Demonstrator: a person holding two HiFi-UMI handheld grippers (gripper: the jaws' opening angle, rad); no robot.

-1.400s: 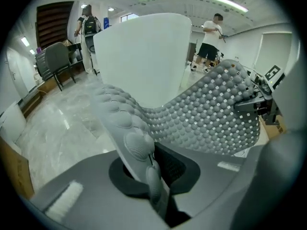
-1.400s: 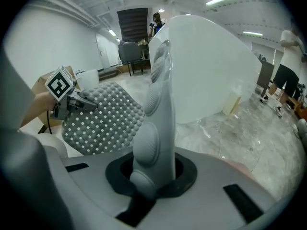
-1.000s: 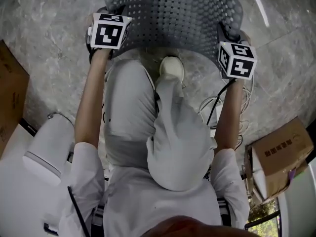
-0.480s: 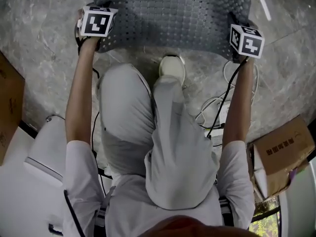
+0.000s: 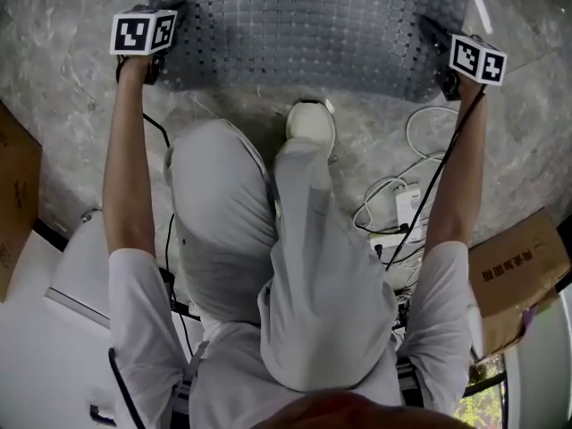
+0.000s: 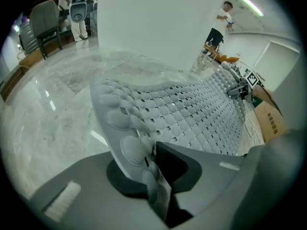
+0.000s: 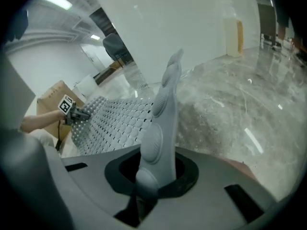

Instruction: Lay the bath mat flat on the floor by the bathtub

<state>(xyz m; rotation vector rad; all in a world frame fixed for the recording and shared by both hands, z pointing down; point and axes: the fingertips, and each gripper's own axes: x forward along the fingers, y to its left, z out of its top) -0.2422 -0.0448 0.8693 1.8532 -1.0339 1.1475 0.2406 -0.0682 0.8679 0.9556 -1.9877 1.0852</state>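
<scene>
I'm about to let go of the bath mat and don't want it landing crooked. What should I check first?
1. Left gripper on a bath mat corner: ok; the corner sits between its jaws, which are opening.
2. Right gripper on the other corner: ok; the edge is between its jaws, which are also opening.
3. Mat spread wide, no fold: ok.
4. Near edge down on the floor: not ok; it rises into both grippers.
5. Cables clear of the mat: cannot tell; one loop lies close to the right corner.
6. Bathtub alongside: cannot tell.
</scene>
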